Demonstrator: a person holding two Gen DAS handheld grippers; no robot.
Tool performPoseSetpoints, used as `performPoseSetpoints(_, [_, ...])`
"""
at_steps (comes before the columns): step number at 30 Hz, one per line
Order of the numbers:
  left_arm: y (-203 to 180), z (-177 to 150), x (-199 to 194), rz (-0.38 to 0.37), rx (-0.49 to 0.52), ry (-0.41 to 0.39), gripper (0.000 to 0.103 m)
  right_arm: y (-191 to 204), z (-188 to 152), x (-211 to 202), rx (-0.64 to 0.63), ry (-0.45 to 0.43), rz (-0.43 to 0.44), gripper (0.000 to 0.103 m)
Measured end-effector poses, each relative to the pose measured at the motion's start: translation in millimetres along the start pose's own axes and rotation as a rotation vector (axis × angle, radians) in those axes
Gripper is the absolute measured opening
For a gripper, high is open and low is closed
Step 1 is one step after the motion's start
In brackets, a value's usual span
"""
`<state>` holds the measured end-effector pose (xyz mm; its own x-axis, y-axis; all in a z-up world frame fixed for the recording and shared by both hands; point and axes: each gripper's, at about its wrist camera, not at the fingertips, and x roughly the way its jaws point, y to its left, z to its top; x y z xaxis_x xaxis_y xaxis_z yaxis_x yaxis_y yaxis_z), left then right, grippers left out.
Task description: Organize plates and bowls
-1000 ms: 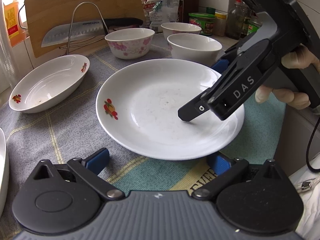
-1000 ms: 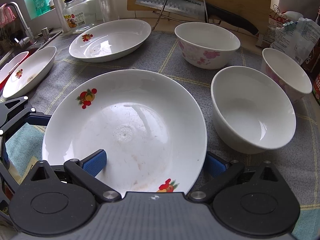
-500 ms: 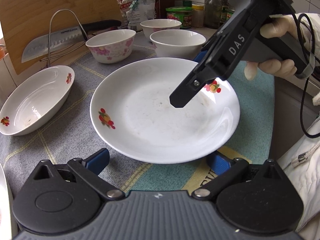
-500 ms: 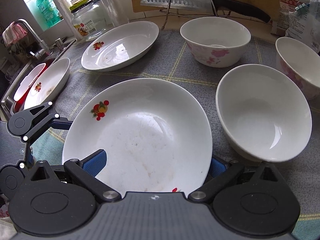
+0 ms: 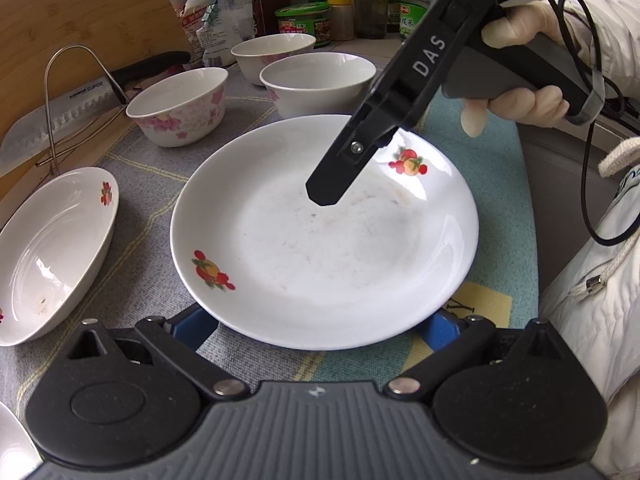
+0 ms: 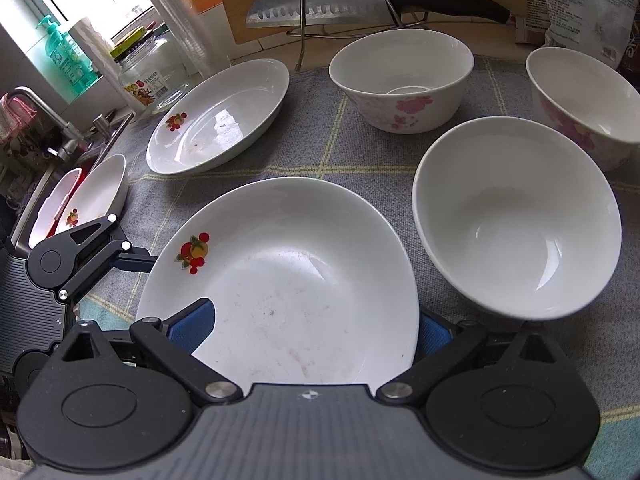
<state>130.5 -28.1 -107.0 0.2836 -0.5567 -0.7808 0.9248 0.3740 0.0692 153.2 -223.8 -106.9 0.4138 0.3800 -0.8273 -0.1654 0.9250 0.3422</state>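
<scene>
Your right gripper [image 5: 328, 194] has risen off the plate [image 5: 320, 248], jaws spread wide around it; your left gripper [image 5: 320, 326] stays open at its near rim.

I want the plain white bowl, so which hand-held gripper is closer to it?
Right. The right hand-held gripper sits just beside the plain white bowl; the left hand-held gripper is across the plate.

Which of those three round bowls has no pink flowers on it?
The plain white bowl, right beside the big plate. The other two bowls, farther back, have pink blossoms on their sides.
</scene>
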Motion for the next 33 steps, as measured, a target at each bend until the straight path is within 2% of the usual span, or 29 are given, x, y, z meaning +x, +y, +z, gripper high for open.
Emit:
performPoseSetpoints(5, [6,1,2,-0.046,0.031,0.014,0.101,0,5,2,0.046,0.022,0.002,0.102])
performPoseSetpoints(12, [10,2,4,-0.073,0.055,0.02,0.102,-3,11,3,0.095,0.063,0.019,0.101])
performPoseSetpoints(33, [7,1,-2,-0.067,0.061,0.02,0.101,-1,11,2,0.1,0.092,0.021,0.101])
